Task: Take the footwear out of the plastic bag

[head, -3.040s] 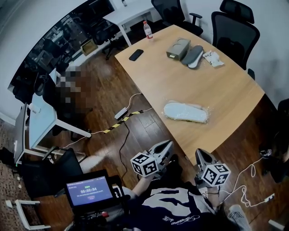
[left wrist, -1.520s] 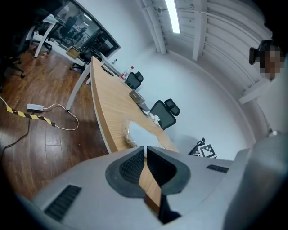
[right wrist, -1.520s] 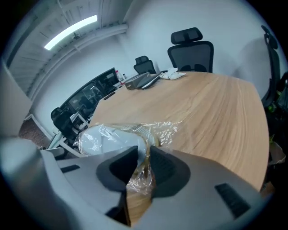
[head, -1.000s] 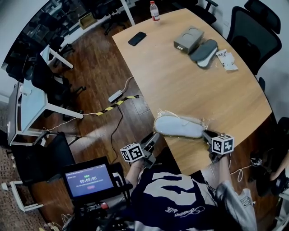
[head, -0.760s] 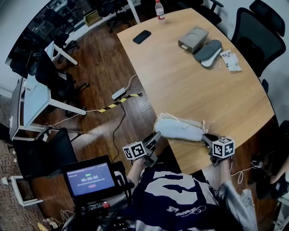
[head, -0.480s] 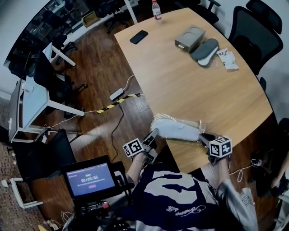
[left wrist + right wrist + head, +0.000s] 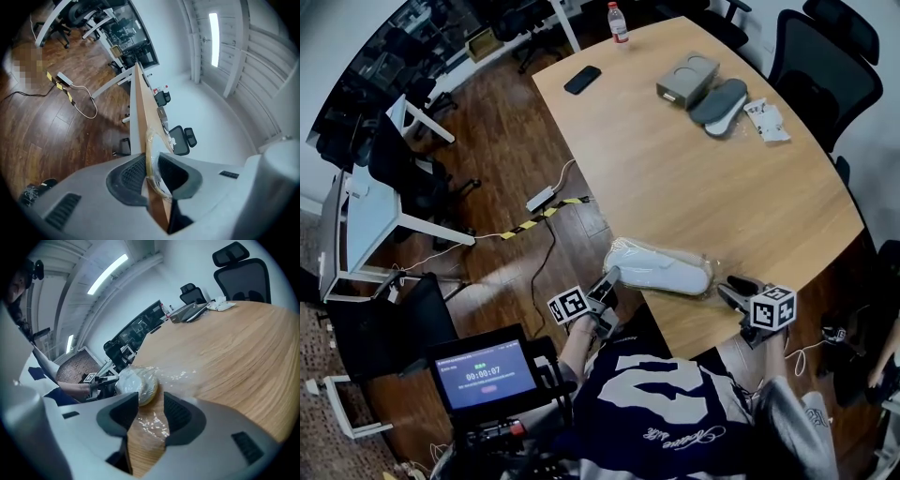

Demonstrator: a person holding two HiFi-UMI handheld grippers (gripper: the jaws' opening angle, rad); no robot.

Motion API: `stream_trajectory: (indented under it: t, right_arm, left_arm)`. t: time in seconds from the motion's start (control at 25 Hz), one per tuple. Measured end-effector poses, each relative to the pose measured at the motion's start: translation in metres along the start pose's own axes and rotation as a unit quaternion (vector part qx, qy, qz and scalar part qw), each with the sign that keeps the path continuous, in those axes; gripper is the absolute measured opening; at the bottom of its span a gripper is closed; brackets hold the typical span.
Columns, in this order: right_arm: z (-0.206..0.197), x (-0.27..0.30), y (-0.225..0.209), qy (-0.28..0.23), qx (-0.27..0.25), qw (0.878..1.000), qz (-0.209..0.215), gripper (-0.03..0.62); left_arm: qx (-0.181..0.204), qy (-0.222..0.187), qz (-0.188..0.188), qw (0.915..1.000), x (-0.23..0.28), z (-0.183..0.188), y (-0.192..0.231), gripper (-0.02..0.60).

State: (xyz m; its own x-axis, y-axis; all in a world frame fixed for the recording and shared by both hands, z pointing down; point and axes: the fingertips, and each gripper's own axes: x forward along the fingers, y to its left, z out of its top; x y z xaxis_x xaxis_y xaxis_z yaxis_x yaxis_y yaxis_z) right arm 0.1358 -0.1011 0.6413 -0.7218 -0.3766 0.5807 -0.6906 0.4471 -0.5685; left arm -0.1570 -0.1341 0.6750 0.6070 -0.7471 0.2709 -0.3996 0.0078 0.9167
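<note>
A pale slipper (image 7: 661,267) lies sealed in a clear plastic bag (image 7: 623,251) at the near edge of the wooden table (image 7: 694,178). My left gripper (image 7: 607,281) is at the bag's left end. In the left gripper view its jaws have just been closing, and the left gripper (image 7: 151,161) is shut on the bag's film (image 7: 152,140) beside the table edge (image 7: 138,108). My right gripper (image 7: 733,287) sits just off the bag's right end. Its jaws have just been opening. The right gripper (image 7: 151,401) is open, with loose film (image 7: 154,423) between the pads and the slipper's end (image 7: 136,383) ahead.
At the table's far side lie a second grey slipper (image 7: 717,98), a grey box (image 7: 687,77), a small packet (image 7: 764,117), a phone (image 7: 582,80) and a bottle (image 7: 616,21). Office chairs (image 7: 825,56) stand round it. A cable and power strip (image 7: 539,199) lie on the floor.
The bagged slipper has slid a little to the left along the table edge. The left gripper has closed on its left end. The right gripper has opened and drawn back from the right end.
</note>
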Motion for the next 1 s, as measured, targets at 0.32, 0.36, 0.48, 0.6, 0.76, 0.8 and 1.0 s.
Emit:
stream_trajectory:
  t: [0.32, 0.36, 0.48, 0.6, 0.76, 0.8, 1.0]
  right_arm:
    - [0.000, 0.016, -0.017, 0.072, -0.011, 0.997, 0.026, 0.153]
    - [-0.001, 0.019, -0.012, 0.082, -0.008, 0.996, 0.042, 0.153]
    - [-0.001, 0.024, 0.005, 0.092, 0.008, 0.992, 0.087, 0.196]
    - [-0.001, 0.028, 0.017, 0.093, 0.020, 0.989, 0.113, 0.222]
    - [-0.001, 0.034, 0.011, 0.105, 0.003, 0.991, 0.084, 0.223]
    - [-0.002, 0.036, 0.009, 0.111, -0.006, 0.991, 0.072, 0.223]
    - [-0.003, 0.046, 0.016, 0.139, 0.009, 0.986, 0.091, 0.224]
  left_arm:
    - [0.036, 0.026, 0.003, 0.9990, 0.004, 0.006, -0.004, 0.079]
    - [0.041, 0.027, 0.007, 0.9988, 0.005, 0.006, -0.004, 0.080]
    - [0.055, 0.028, 0.019, 0.9979, 0.006, 0.006, -0.006, 0.080]
    - [0.077, 0.028, 0.037, 0.9960, 0.006, 0.006, -0.007, 0.080]
    - [0.117, 0.030, 0.055, 0.9912, 0.007, 0.005, -0.009, 0.080]
    - [0.127, 0.030, 0.057, 0.9898, 0.006, 0.005, -0.010, 0.080]
    - [0.182, 0.022, 0.082, 0.9796, 0.005, 0.003, -0.013, 0.080]
